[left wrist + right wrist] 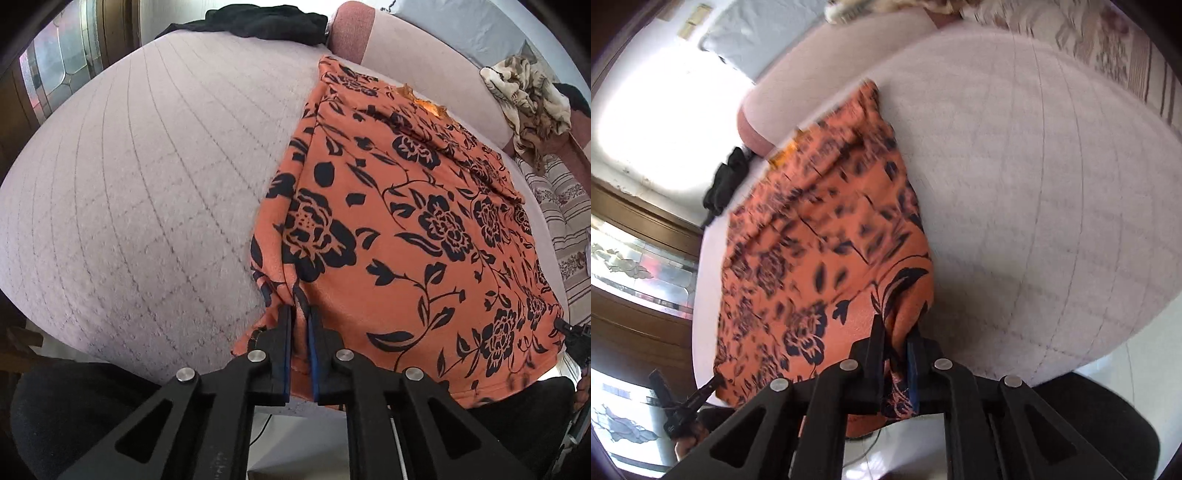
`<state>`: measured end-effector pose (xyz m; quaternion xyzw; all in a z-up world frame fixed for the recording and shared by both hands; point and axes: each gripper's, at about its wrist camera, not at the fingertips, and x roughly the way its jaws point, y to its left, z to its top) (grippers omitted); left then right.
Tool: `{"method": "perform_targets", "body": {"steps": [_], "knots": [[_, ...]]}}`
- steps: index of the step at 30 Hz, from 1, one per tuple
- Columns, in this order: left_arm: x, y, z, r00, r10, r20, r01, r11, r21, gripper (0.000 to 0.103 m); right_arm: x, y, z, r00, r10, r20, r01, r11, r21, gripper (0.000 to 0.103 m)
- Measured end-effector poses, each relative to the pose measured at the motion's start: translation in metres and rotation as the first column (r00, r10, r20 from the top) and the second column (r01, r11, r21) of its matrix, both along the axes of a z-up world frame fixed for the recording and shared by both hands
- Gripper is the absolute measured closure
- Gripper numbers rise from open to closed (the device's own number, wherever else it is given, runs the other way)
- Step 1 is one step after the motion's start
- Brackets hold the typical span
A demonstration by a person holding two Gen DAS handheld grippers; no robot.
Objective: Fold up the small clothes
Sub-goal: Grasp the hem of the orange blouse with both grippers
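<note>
- State: your left tool (298,314) is clamped on the near left corner of the orange floral garment (406,229); a pinch of cloth stands up between its blue pads (313,354). Your right tool (899,334) is clamped on the opposite near corner, with a thicker bunch of fabric gathered between its fingers.
- Where the garment is: spread on the pale quilted bed (140,177), running away from both tools, its near hem overhanging the bed edge just under them. The far end looks already doubled over.
- Risk 1, slip: the left tool holds only a thin ridge close to the fingertips. A quick lift could pull it free, and that corner would drop off the bed edge.
- Risk 2, uneven layers: the right tool's bunch looks like more than one layer. If the left has only the top layer, the fold will come out skewed, with a wrinkle trapped along the right side.
- Risk 3, mismatched hands: the right wrist view is smeared, so I judge that hand to be moving while the left view is sharp. Leading with one side will drag the hem diagonally and twist the cloth.
- Risk 4, drag: the bedcover looks textured. Carrying the hem forward too low may rumple the doubled far end.
- Risk 5, overshoot: a black garment (266,22) lies well beyond the far edge; I judge little chance of contact.
</note>
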<state>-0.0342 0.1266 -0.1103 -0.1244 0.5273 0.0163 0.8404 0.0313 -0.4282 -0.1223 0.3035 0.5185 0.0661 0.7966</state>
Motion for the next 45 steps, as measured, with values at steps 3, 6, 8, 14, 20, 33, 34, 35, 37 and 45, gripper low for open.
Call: {"method": "perform_targets", "body": {"steps": [3,6,8,14,20,33,34,35,37,45], "knots": [[0.000,-0.003,0.005,1.000,-0.017,0.007,0.017,1.000,-0.001,0.087,-0.002,0.001,-0.014,0.999,0.003,-0.040,-0.004,1.000,-0.017,0.077],[0.000,-0.004,0.006,1.000,-0.009,0.024,0.009,1.000,0.021,0.070,-0.003,0.000,-0.013,1.000,-0.002,-0.015,0.001,1.000,-0.017,0.032],[0.003,-0.006,-0.002,1.000,-0.003,0.003,0.003,0.998,0.061,0.054,-0.002,0.000,-0.013,1.000,-0.008,0.003,0.008,0.999,-0.041,0.023],[0.000,-0.009,0.019,0.996,-0.078,0.053,0.077,0.997,0.018,0.097,0.001,-0.002,-0.020,0.999,0.036,-0.027,-0.034,0.997,0.070,0.096],[0.006,0.011,0.065,0.987,-0.020,0.162,0.031,0.997,-0.068,0.097,0.000,-0.023,0.033,0.992,-0.039,0.116,0.019,0.987,0.162,0.096],[0.030,0.009,0.059,0.992,-0.046,0.121,0.059,0.993,-0.104,0.097,0.019,-0.028,-0.007,0.998,-0.043,0.045,0.024,0.932,0.362,0.096],[0.041,0.009,0.069,0.988,-0.048,0.144,0.063,0.992,-0.105,0.097,0.027,-0.027,0.001,0.997,-0.043,0.067,0.015,0.926,0.376,0.096],[0.054,0.009,0.081,0.984,-0.052,0.171,0.070,0.992,-0.101,0.097,0.039,-0.027,0.009,0.994,-0.046,0.095,0.004,0.916,0.401,0.096],[0.089,0.012,0.107,0.972,-0.053,0.230,0.082,0.990,-0.115,0.097,0.069,-0.029,0.028,0.986,-0.060,0.157,-0.016,0.895,0.446,0.096],[0.296,0.005,0.110,0.961,-0.001,0.277,0.009,1.000,-0.029,0.078,0.256,-0.044,0.066,0.936,-0.191,0.294,0.040,0.892,0.450,0.075]]}}
